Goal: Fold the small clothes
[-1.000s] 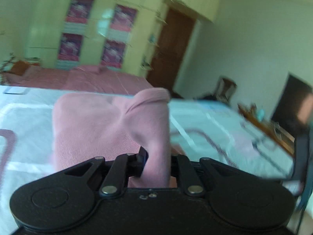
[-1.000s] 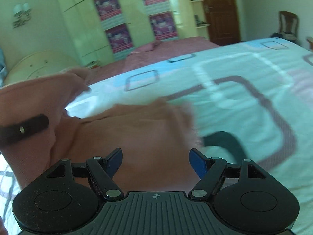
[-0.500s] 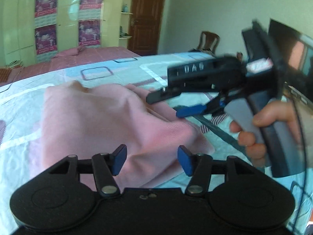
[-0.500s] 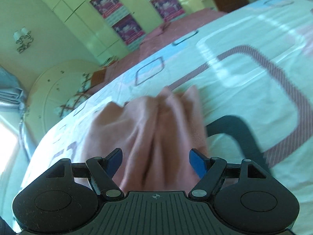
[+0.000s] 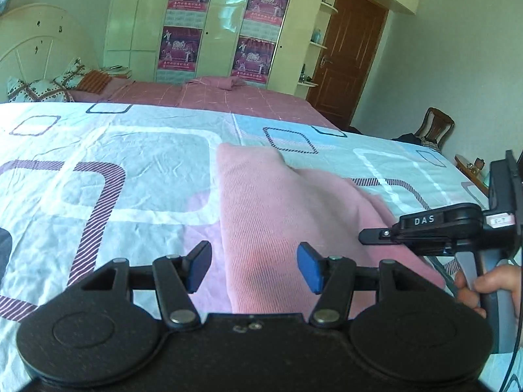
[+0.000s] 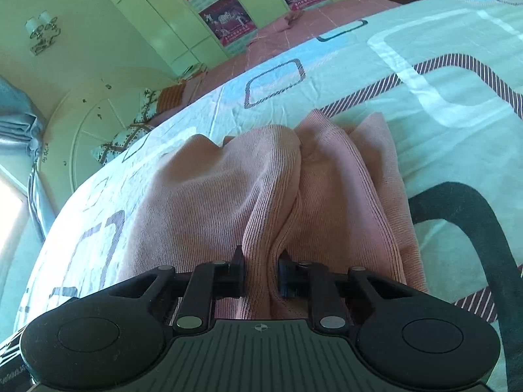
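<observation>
A pink ribbed garment (image 5: 287, 215) lies folded on the patterned bedsheet (image 5: 114, 170). My left gripper (image 5: 253, 269) is open and empty, its blue pads just above the garment's near edge. The right gripper shows at the right of the left wrist view (image 5: 369, 236), reaching onto the garment's right side. In the right wrist view the garment (image 6: 228, 196) is bunched in ridges, and my right gripper (image 6: 261, 276) is shut on a raised fold of it.
A second bed with a pink cover (image 5: 209, 96) stands behind, with pillows (image 5: 42, 88) by a white headboard. A wardrobe with posters (image 5: 215, 23), a brown door (image 5: 349, 55) and a chair (image 5: 434, 127) stand along the walls.
My left gripper let go of the pink garment and opened. My right gripper was open one second ago and has now closed on a fold at the garment's edge.
</observation>
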A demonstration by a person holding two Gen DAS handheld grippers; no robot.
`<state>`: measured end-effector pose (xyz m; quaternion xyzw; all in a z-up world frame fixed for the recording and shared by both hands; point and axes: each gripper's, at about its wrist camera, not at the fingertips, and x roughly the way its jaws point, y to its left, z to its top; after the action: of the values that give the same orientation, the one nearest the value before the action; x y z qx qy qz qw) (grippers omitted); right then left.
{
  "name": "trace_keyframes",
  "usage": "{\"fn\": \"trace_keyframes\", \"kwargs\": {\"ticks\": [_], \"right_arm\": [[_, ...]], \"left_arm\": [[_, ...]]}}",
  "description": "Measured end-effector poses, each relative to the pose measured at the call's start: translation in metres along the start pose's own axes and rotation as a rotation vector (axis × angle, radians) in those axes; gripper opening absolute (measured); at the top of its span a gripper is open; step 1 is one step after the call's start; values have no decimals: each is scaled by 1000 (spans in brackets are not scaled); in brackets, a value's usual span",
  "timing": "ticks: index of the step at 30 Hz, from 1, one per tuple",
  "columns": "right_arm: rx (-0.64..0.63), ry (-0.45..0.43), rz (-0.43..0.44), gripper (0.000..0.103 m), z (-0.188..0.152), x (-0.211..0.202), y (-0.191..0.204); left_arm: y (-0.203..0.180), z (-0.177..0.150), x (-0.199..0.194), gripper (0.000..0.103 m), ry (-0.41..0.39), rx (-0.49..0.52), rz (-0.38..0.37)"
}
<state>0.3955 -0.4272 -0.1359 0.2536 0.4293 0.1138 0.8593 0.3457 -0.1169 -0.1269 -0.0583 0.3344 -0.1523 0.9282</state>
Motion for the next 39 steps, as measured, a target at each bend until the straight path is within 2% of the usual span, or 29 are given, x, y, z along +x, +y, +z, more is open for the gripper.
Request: {"fn": "trace_keyframes", "kwargs": {"ticks": [2, 6, 9, 11, 13, 14, 17, 19, 22, 32, 36, 39], "right_arm": [[-41, -32, -24, 13, 1, -5, 6], [-195, -184, -86, 12, 8, -39, 25], [-250, -246, -164, 12, 1, -59, 21], [-217, -217, -212, 12, -6, -55, 5], [-138, -119, -206, 12, -12, -38, -16], [-119, -104, -198, 12, -14, -32, -21], [-77, -121, -176, 13, -15, -39, -23], [-34, -115, -133, 20, -12, -49, -27], [-4, -96, -104, 25, -17, -68, -33], [56, -63, -106, 26, -55, -96, -47], [67, -29, -112, 26, -64, -96, -51], [73, -56, -84, 25, -61, -97, -45]], "left_arm": [[2, 1, 3, 56, 12, -9, -18], [-5, -1, -3, 56, 1, 11, -63], [-13, -5, 4, 56, 10, 21, -91], [-15, -11, 14, 58, 47, 21, -106], [-17, -18, 25, 57, 92, 18, -108], [-18, -21, 29, 58, 101, 25, -97], [-13, -24, 33, 59, 119, 16, -96], [-8, -24, 34, 61, 128, 1, -100], [-4, -24, 34, 61, 136, -15, -108], [-5, -23, 35, 63, 140, -20, -101], [-9, -23, 35, 63, 135, -5, -84], [-10, -23, 35, 62, 132, 4, -70]]}}
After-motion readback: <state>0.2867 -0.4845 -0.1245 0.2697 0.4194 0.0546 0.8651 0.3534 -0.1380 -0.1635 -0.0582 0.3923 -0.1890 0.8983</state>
